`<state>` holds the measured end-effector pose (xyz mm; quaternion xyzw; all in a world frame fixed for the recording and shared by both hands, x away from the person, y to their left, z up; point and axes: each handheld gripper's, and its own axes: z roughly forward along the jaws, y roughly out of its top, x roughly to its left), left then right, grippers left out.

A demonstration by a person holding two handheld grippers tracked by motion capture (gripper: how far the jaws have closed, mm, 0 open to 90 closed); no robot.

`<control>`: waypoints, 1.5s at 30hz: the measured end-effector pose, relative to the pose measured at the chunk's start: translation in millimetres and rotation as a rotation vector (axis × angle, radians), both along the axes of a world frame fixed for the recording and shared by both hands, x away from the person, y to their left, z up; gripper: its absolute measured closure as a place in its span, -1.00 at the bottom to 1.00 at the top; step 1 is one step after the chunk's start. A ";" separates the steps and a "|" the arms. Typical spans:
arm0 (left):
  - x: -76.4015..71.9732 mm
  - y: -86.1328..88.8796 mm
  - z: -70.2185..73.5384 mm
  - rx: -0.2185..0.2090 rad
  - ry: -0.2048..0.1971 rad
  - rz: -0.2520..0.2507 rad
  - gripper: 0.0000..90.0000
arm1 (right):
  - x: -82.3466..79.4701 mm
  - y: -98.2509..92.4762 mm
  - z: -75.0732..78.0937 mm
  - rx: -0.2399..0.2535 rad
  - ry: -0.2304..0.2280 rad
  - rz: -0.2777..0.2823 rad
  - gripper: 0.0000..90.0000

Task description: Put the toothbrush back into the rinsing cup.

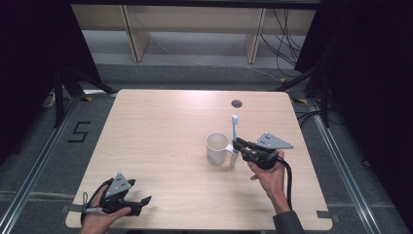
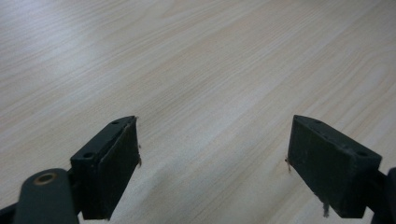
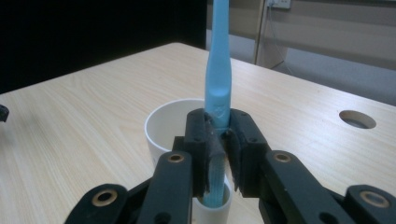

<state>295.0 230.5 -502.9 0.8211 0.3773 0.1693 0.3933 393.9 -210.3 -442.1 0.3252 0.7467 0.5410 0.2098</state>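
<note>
nearest the camera, my left gripper (image 1: 139, 201) rests low at the near left corner of the wooden table (image 1: 160, 126), its jaws spread wide apart over bare wood and holding nothing. my right gripper (image 1: 237, 144), right of centre, is clenched on the handle of a light blue toothbrush (image 1: 234, 139), which stands upright with its bristled head at the top. white mug (image 1: 216, 148) sits just beside the toothbrush, on its left. round cable hole (image 1: 236, 103) lies beyond, near the far edge.
</note>
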 end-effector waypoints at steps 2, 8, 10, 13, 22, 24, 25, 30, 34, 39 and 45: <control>0.2 -0.2 -0.3 -0.001 -0.002 0.002 -0.65 | -0.4 1.0 -2.0 -0.005 -0.002 -0.004 0.75; -0.4 -1.1 -0.5 -0.022 0.001 0.000 -0.65 | -2.8 1.0 -6.4 -0.065 0.020 -0.005 0.75; -0.4 -1.1 -0.4 -0.023 0.001 0.000 -0.65 | -2.4 2.3 -8.6 -0.061 0.023 0.003 0.74; -0.4 -0.5 -0.1 -0.014 0.002 -0.005 -0.65 | -4.3 2.7 -10.1 -0.075 0.056 -0.018 0.74; -0.5 -0.8 -0.3 -0.022 0.000 0.000 -0.65 | -5.1 -0.1 -9.2 -0.036 0.076 -0.024 0.41; -0.2 0.2 0.1 -0.015 -0.001 -0.005 -0.65 | -6.6 -3.3 -6.5 -0.052 0.071 -0.024 0.26; -0.5 -1.1 -0.6 -0.032 -0.003 0.006 -0.65 | -8.2 -3.4 -6.0 -0.039 0.076 -0.027 0.19; -0.3 0.2 0.3 -0.015 -0.002 -0.006 -0.65 | -12.0 -8.6 -2.5 -0.030 0.076 -0.040 0.01; -0.6 0.2 0.4 -0.016 -0.002 -0.002 -0.65 | -13.6 -13.7 -0.2 -0.031 0.068 -0.046 -0.04; -0.6 -0.2 -0.1 -0.026 -0.001 -0.002 -0.65 | -16.5 -18.1 1.8 0.000 0.081 -0.064 -0.08; -0.7 0.4 0.0 -0.016 -0.003 -0.005 -0.65 | -21.9 -23.9 3.4 0.032 0.135 -0.100 -0.15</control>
